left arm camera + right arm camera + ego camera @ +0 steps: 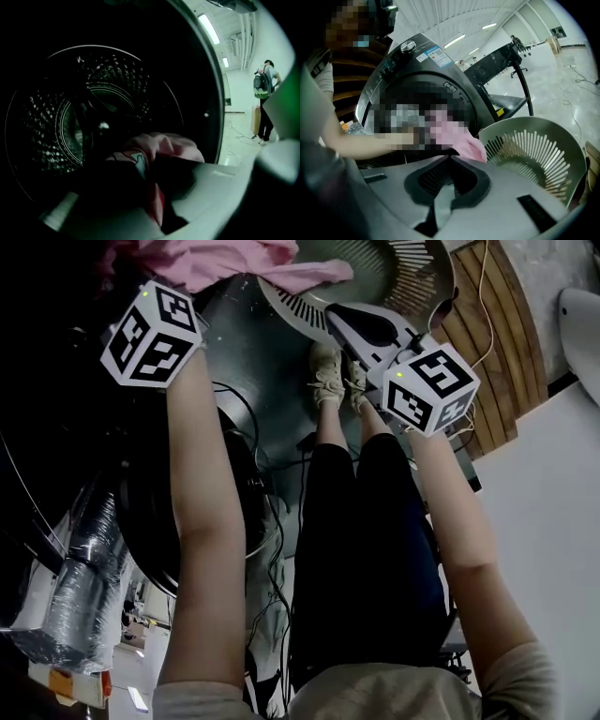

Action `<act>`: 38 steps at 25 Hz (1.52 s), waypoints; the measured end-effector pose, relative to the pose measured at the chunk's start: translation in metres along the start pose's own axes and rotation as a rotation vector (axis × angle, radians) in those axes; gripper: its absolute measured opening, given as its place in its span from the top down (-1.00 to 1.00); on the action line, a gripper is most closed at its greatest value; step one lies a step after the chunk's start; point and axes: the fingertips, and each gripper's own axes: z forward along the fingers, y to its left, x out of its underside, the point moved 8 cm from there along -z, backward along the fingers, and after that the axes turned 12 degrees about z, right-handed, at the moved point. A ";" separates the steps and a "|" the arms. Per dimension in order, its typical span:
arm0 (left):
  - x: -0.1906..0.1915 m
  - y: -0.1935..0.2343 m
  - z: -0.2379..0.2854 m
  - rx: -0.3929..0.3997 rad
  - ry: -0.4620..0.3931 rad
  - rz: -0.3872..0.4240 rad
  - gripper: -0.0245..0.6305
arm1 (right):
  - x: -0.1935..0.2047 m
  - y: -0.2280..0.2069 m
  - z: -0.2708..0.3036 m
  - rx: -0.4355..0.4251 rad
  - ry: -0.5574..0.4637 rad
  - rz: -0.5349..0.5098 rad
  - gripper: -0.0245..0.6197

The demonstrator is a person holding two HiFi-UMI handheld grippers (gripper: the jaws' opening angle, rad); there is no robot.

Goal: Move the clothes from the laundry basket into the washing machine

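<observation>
A pink garment [225, 263] hangs at the washing machine's dark opening, beyond my left gripper's marker cube [150, 334]. In the left gripper view my left gripper [150, 161] is shut on that pink garment [164, 143], with the perforated drum [93, 93] straight ahead. The right gripper view shows the garment [466, 143] at the door of the grey washing machine [417, 56], where the left arm [370, 140] reaches in. My right gripper [450, 157] is shut and holds nothing. It hovers beside the slatted laundry basket [525, 121], and its jaws [361, 324] lie over the basket [412, 268].
The person's legs and shoes [328, 371] stand between the machine and the basket. Cables run over the floor. A silver hose [84, 559] lies at the lower left and a wooden panel [497, 334] at the right. A black stand [506, 61] rises behind the machine. Far off stands a person [265, 103].
</observation>
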 end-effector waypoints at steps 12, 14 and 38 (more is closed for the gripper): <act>0.044 0.001 -0.014 -0.097 0.189 0.007 0.10 | 0.014 0.007 -0.002 -0.004 0.010 -0.025 0.87; 0.043 0.001 -0.037 -0.099 0.180 -0.008 0.08 | 0.013 0.009 -0.007 -0.003 0.000 -0.032 0.87; 0.068 -0.083 -0.034 0.216 0.253 0.154 0.84 | 0.019 -0.003 -0.006 0.031 0.031 -0.071 0.87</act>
